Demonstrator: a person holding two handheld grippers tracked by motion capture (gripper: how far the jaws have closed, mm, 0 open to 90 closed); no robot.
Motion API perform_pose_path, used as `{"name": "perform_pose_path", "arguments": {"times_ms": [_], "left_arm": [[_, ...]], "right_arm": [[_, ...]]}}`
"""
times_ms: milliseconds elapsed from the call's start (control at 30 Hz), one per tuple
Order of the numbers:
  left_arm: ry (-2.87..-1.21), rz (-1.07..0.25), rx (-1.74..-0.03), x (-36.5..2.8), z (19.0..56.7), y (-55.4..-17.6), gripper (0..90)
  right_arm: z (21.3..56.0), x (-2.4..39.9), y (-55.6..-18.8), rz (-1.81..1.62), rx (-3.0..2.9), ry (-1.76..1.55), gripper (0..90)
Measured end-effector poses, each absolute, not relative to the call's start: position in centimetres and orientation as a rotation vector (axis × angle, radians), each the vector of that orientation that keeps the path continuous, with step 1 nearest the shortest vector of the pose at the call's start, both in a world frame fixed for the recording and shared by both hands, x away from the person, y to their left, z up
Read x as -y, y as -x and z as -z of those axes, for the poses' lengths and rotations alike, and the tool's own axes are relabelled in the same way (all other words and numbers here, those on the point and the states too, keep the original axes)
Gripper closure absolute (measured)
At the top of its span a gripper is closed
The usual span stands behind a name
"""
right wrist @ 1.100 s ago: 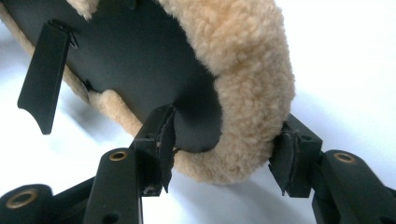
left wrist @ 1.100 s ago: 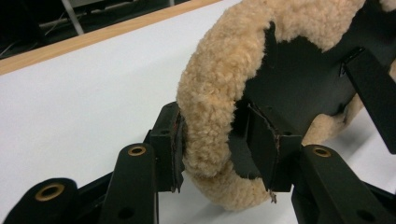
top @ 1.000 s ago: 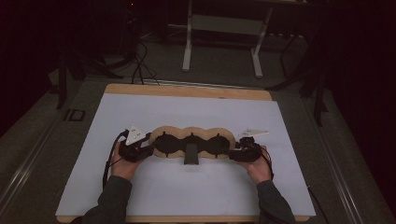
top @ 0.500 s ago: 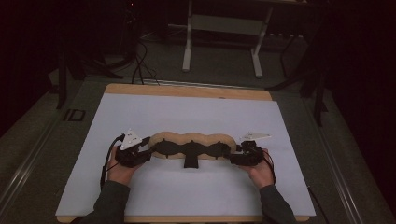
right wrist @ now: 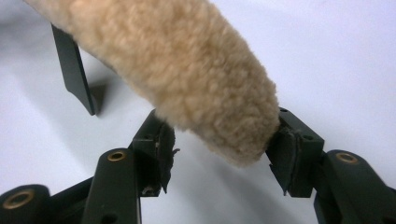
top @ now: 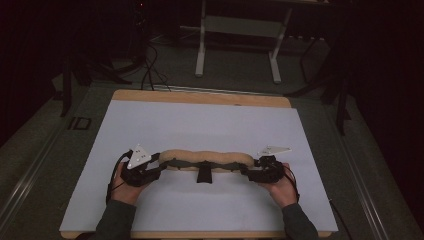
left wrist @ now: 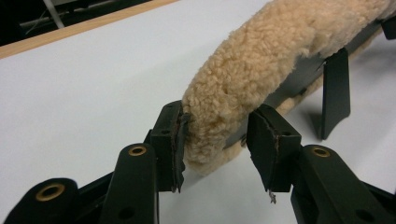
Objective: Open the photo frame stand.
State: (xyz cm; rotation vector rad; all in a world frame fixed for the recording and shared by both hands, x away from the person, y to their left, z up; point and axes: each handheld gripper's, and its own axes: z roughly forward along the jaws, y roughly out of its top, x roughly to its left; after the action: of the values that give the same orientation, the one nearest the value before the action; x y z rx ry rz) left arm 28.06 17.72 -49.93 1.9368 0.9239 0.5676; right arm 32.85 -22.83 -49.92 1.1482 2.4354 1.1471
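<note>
— Fleece of tan colour: where is the fleece pad point(top: 207, 159) seen?
— It is stretched across the near half of the white table point(top: 200, 125), between both tools; a black strap point(top: 204, 173) hangs at its middle.
— How is the left gripper point(top: 152, 168) set?
— Its jaws are clamped on the pad's left end point(left wrist: 219, 116).
— And the right gripper point(top: 248, 171)?
— The pad's right end point(right wrist: 224, 126) is pinched between its jaws.
</note>
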Motion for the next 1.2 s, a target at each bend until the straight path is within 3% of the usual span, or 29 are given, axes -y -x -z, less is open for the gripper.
{"name": "perform_pose_path", "arguments": {"times_ms": [400,1200], "left_arm": [[-1.932,-0.546,-0.937,-18.1,50.2,-27.4,60.6],[-1.822,-0.488,-0.955,-20.3,49.1,-27.0,57.5]], "right_arm": [[50.4,23.0,-31.9,-1.168,-2.398,-1.150,44.1],[51.1,23.7,-31.4,-1.135,-2.430,-1.151,47.7]]}}
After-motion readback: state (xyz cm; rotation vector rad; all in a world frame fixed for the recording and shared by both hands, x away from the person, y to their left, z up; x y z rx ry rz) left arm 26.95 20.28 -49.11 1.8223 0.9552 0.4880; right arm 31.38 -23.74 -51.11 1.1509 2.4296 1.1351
